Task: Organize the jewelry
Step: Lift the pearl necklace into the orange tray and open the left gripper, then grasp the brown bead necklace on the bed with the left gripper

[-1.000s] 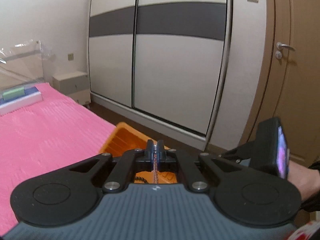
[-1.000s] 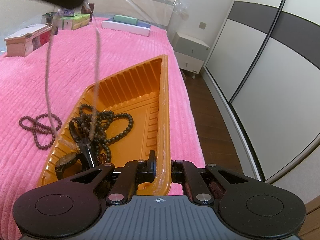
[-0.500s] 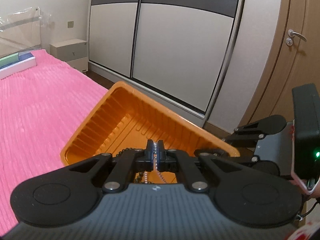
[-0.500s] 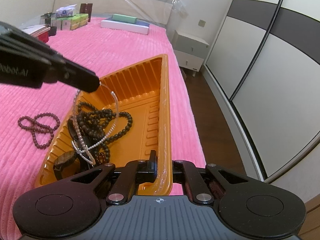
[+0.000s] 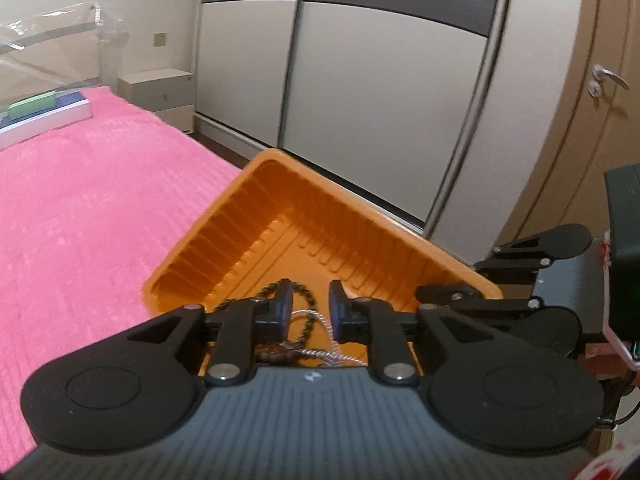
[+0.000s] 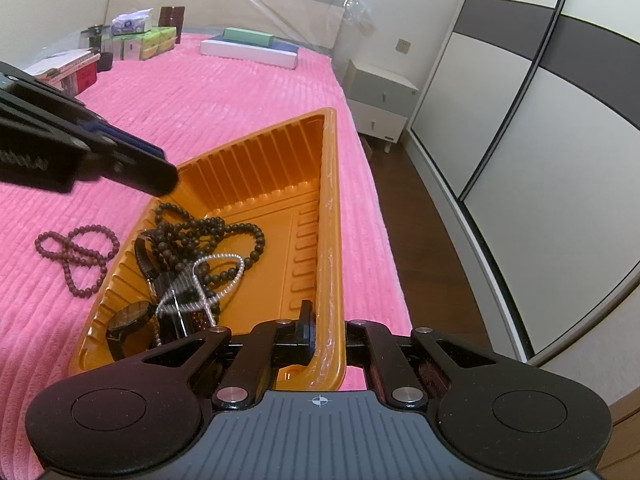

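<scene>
Orange tray (image 6: 328, 216) clamped by the right gripper (image 6: 320, 332); left gripper (image 5: 309, 307) opening, releasing the silver chain (image 6: 216, 276). Next, probably, fetch the beads (image 6: 76, 256).

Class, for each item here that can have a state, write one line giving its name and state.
Left gripper: jaws opening, nothing between them.
Right gripper: shut on the orange tray rim.
Silver chain: lying in tray, atop dark beads.
Watch: in tray.
Red-brown beads: on bedspread, outside tray.
</scene>
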A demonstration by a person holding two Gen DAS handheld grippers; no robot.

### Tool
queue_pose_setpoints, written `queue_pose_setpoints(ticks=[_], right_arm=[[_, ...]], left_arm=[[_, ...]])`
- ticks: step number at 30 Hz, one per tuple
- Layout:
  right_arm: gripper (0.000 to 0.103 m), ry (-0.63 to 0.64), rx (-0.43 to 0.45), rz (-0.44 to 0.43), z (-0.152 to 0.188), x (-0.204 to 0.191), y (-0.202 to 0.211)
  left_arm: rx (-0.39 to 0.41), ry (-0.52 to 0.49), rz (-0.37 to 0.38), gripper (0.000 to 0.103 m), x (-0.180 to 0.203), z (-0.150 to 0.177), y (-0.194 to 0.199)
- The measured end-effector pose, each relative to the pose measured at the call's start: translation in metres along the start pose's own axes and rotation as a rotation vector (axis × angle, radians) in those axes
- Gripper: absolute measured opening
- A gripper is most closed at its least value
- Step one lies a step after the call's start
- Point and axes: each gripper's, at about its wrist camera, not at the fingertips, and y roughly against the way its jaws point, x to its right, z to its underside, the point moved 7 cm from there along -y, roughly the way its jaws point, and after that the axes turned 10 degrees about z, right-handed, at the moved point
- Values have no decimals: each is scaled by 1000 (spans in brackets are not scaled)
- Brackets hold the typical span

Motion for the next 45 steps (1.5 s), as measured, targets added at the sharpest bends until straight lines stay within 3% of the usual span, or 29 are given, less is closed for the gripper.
queue_pose_setpoints(ticks=[11,15,20,23,28,36,45], right_arm=[[5,1,2,0,0,0,0],[5,2,2,1,1,1,0],[5,5,3,2,1,1,0],[5,8,3,4,2,1,0],[5,15,2,7,2,0,1],[5,15,-1,8,1,0,1],[5,11,-5,7,2,0,0]], left_arm=[[45,115,-226,22,-83,43,66],[34,142,-326,22,-109,67,86],[9,126,-393,22,-123,97,95],[-21,108,-373,22,-119,116,88],[-110,-9,-323,22,-99,138,59],[-196,-133,-297,22,-89,148,31],[-230,-178,-276,22,-92,148,18]])
